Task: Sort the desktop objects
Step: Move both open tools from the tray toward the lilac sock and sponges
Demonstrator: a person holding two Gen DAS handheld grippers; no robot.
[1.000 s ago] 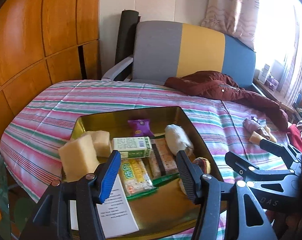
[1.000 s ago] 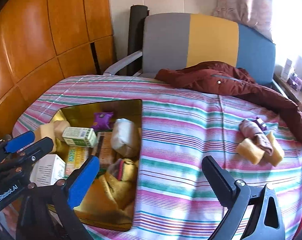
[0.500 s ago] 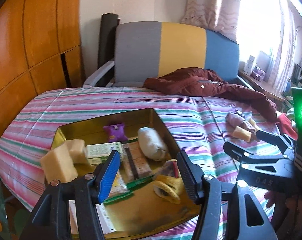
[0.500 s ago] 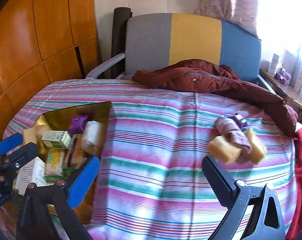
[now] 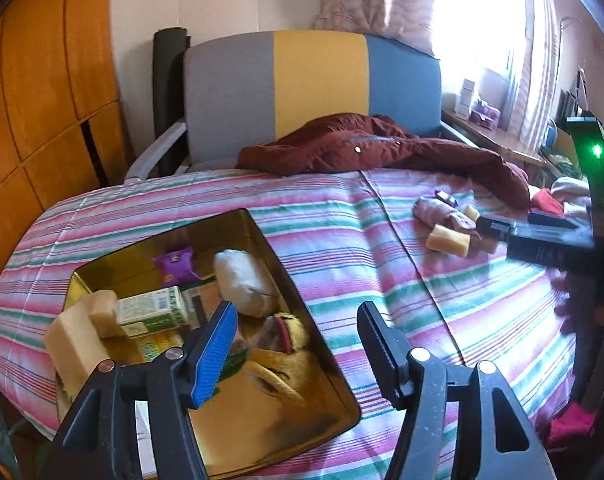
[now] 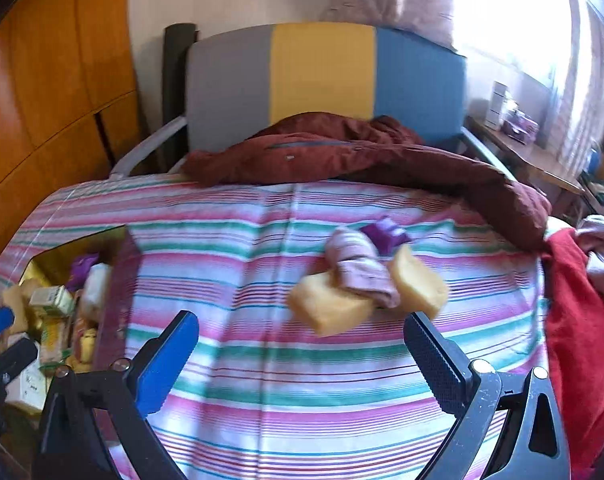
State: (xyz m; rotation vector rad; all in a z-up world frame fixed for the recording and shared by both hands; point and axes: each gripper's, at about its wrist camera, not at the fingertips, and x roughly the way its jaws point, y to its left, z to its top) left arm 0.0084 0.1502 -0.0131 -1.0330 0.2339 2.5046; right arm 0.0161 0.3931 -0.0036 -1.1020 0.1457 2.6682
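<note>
Now the left gripper (image 5: 297, 340), empty, has just been opening above the gold tray (image 5: 322, 364); the right gripper (image 6: 302, 354) gapes, sponges (image 6: 330, 308) at twelve o'clock.

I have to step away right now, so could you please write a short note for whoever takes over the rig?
Left hand-held gripper: empty, jaws just been opening, over the gold tray's near right side.
Right hand-held gripper: open, empty, facing the loose pile.
Done: the tray holds sponges, a green box, a purple packet, a white bundle and more.
Left: two yellow sponges, a pink cloth roll and a purple packet on the striped cover.
</note>
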